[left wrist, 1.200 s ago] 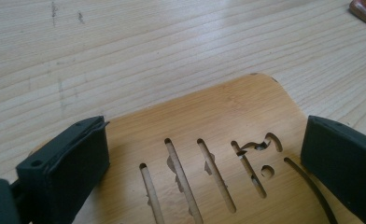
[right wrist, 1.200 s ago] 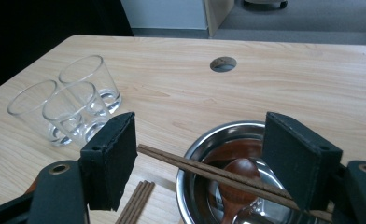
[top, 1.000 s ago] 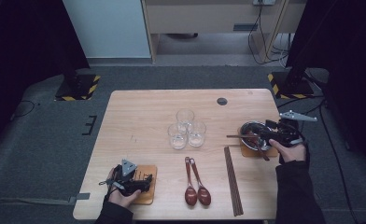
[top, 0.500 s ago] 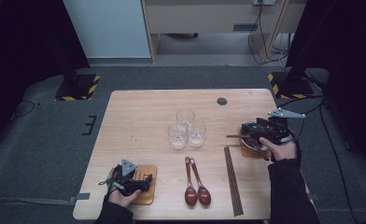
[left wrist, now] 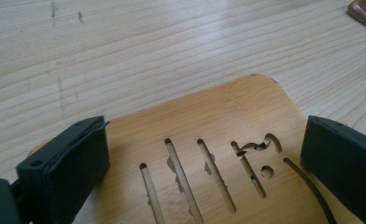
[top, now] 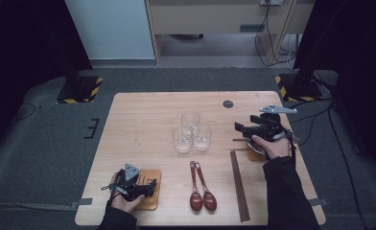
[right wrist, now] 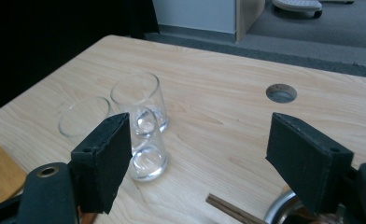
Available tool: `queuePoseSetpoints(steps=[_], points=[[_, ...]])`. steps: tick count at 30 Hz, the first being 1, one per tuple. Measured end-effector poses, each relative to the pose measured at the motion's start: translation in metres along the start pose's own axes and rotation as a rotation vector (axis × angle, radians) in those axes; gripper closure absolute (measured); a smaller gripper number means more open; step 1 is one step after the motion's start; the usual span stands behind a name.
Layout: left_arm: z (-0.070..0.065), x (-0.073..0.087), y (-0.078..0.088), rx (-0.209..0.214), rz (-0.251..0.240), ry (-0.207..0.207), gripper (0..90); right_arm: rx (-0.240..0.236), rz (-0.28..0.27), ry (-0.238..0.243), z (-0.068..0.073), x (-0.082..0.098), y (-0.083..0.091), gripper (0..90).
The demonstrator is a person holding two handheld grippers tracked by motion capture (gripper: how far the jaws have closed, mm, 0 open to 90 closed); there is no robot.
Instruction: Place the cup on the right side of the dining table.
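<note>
In the high view, the left gripper (top: 147,188) lies low over a wooden coaster (top: 150,189) at the near left corner of the table (top: 143,120). The right gripper (top: 239,128) hovers at the right side, pointing left toward three glasses (top: 192,132) in the middle. Two spoons (top: 201,194) and chopsticks (top: 240,191) lie near the front edge.

In the left gripper view, the jaws stand wide open, one on each side of the coaster with cut slots, not pressing it.

In the right gripper view, the jaws are open and empty; the glasses (right wrist: 141,116) stand beyond the left jaw.
</note>
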State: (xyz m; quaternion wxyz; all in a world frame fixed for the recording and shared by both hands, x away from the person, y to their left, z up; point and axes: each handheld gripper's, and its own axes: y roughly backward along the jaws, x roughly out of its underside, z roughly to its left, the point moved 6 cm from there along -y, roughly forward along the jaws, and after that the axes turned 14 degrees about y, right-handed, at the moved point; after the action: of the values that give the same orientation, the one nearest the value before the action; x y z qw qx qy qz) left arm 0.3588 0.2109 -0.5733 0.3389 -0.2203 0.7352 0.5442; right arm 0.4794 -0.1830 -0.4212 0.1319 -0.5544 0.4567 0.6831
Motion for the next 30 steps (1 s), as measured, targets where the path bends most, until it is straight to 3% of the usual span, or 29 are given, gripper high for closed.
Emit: queuePoseSetpoints(steps=[9,30], points=[[0.0,0.0,0.0,-0.002,0.0,-0.003,0.3,-0.017,-0.003,0.013,0.015,-0.018,-0.015,22.6],[0.0,0.0,0.0,0.001,0.0,0.0,0.3,-0.044,0.029,0.005,0.036,-0.026,-0.057,25.1]])
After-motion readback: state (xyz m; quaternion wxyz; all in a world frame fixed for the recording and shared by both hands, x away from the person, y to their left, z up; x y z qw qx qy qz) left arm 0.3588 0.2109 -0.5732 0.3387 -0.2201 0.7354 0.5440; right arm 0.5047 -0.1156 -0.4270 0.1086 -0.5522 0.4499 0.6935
